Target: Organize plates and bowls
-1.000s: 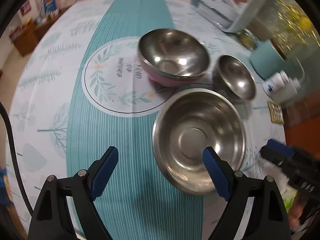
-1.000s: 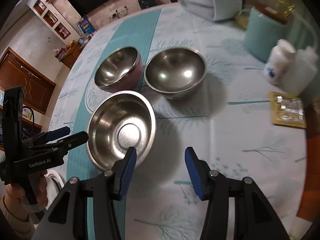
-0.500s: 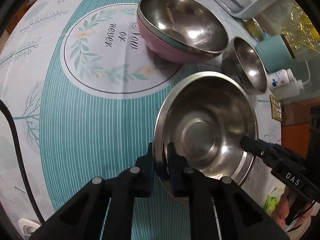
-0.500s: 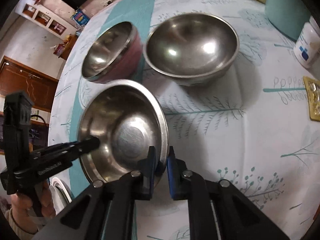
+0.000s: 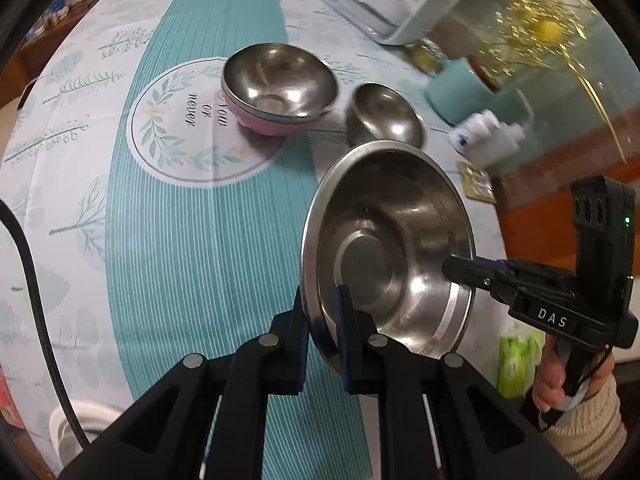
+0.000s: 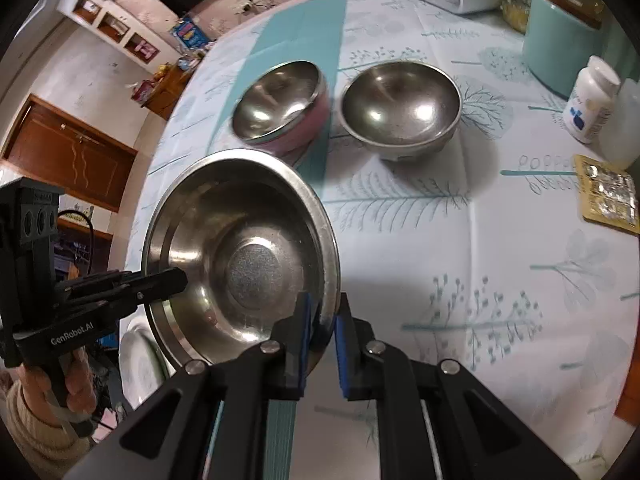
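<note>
Two grippers clamp one wide steel bowl (image 5: pixel 394 248) by opposite sides of its rim: the left gripper (image 5: pixel 322 322) pinches the near-left edge, the right gripper (image 6: pixel 322 318) the near-right edge, each pair of jaws closed down onto the thin metal. The bowl rides tilted and, judging by its angle and the cloth showing beneath its rim, seems clear of the tablecloth (image 5: pixel 192 248) — empty, its flat base bare.

Just beyond the held bowl sit two more, both empty: a pink-sided bowl (image 6: pixel 280 110) with a steel lining, resting at the edge of the printed wreath circle (image 5: pixel 188 124), and a plain steel bowl (image 6: pixel 400 106) beside it, close but apart. Farther behind the held bowl, to the right, stand a white pill bottle (image 6: pixel 592 100), a blister pack (image 6: pixel 608 194) and a teal canister (image 6: pixel 564 44).

The sorting looks barely begun — no bowl is nested yet; stacking all three seems to remain. No plates can be made out.
</note>
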The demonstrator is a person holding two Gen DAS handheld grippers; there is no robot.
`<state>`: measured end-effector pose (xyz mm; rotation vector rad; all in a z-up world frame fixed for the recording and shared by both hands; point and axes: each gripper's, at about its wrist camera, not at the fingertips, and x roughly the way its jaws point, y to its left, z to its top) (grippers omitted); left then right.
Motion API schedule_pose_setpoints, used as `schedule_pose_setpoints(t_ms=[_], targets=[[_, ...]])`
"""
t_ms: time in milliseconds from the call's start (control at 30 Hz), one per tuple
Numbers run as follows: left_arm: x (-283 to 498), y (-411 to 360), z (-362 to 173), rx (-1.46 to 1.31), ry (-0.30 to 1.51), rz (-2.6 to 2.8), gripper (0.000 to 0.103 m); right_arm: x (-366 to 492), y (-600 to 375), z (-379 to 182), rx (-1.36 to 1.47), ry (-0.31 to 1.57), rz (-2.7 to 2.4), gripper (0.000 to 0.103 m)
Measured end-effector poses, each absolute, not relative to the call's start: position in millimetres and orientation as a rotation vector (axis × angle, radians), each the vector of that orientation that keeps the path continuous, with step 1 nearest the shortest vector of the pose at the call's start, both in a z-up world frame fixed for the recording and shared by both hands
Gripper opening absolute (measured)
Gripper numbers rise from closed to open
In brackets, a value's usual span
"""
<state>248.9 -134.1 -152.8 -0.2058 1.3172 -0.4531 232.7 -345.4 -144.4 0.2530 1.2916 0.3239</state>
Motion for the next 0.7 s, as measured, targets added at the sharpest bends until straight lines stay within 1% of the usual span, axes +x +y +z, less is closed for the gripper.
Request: schedule_pose_setpoints(t_ms=[167,267,467,700], targets=[[195,-133,-143,-0.178,1.316,-0.502,0.011,180,-343,-126,0.188,1.264,0.352,0.012],[158,-132,-146,-0.168,1.335,-0.509,0.011,151,-337,-128,0.155,1.266,0.360,0.012],[99,-132,-170,-0.112,1.359,-0.489,0.011,91,-319,-150,0.065,1.307,0.360,0.013],[63,-132,-210,-0.132,1.412,-0.440,0.012,61,-311,-184,0.016,1.378,0.342,0.013]])
